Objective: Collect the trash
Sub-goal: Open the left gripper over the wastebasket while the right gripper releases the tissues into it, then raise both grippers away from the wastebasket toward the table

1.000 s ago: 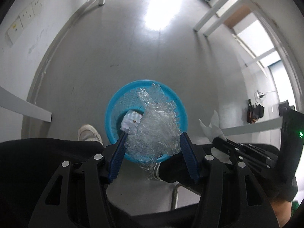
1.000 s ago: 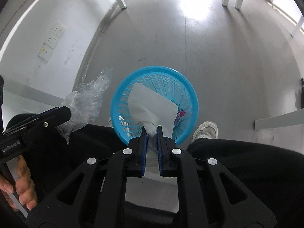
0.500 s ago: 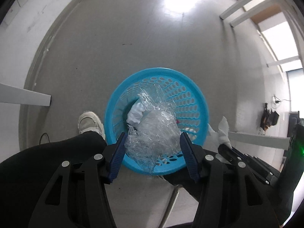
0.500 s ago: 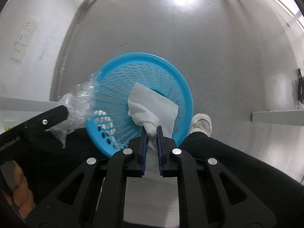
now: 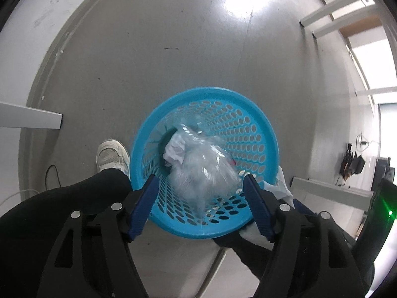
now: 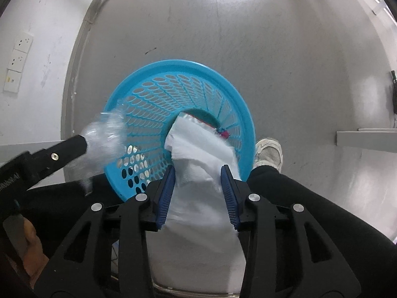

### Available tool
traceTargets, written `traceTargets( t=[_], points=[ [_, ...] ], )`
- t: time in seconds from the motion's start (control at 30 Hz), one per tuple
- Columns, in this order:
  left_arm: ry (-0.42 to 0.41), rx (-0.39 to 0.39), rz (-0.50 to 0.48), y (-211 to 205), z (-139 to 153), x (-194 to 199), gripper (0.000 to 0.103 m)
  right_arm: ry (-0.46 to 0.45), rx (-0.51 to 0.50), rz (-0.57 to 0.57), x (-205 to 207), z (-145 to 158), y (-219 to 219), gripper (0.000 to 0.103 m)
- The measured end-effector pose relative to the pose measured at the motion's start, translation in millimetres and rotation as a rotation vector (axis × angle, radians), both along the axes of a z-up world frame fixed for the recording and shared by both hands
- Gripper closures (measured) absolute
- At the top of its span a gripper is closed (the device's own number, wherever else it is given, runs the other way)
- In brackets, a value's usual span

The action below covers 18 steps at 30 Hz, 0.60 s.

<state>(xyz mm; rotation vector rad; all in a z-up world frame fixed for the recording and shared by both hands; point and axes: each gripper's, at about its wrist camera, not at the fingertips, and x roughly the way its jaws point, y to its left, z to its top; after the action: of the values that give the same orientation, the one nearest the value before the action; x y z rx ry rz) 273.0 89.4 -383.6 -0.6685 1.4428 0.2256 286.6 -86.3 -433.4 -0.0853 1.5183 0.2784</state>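
A blue perforated waste basket (image 5: pixel 250 124) stands on the grey floor, also in the right wrist view (image 6: pixel 230 94). My left gripper (image 5: pixel 201 193) is open over its near rim. A crumpled clear plastic wrap (image 5: pixel 203 168), blurred, sits loose between the fingers above the basket; it also shows in the right wrist view (image 6: pixel 104 134). A crumpled white paper (image 5: pixel 175 149) lies inside. My right gripper (image 6: pixel 198 178) is open, and a white paper towel (image 6: pixel 198 154) lies loose between its fingers, over the basket's near rim.
A person's white shoe (image 5: pixel 111 156) and dark trouser legs (image 6: pixel 310 206) flank the basket. White table legs (image 5: pixel 29 118) stand at the left and right (image 6: pixel 367 137). A wall with sockets (image 6: pixel 18 57) runs along the left.
My right gripper has opened and let go of the paper towel. The plastic wrap has sunk lower toward the basket. Both grippers have come closer over the basket.
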Motion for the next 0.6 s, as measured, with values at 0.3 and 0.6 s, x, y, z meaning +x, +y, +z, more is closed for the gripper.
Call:
traceTargets(
  t=[0.3, 0.6],
  points=[
    [-0.03, 0.013, 0.004, -1, 8, -3, 0.032, -0.027, -0.008, 0.021, -4, 12, 2, 0.066],
    [-0.092, 0.122, -0.078, -11, 41, -21, 0.032, -0.102, 0.0, 0.049, -26, 47, 3, 0.056]
  ],
)
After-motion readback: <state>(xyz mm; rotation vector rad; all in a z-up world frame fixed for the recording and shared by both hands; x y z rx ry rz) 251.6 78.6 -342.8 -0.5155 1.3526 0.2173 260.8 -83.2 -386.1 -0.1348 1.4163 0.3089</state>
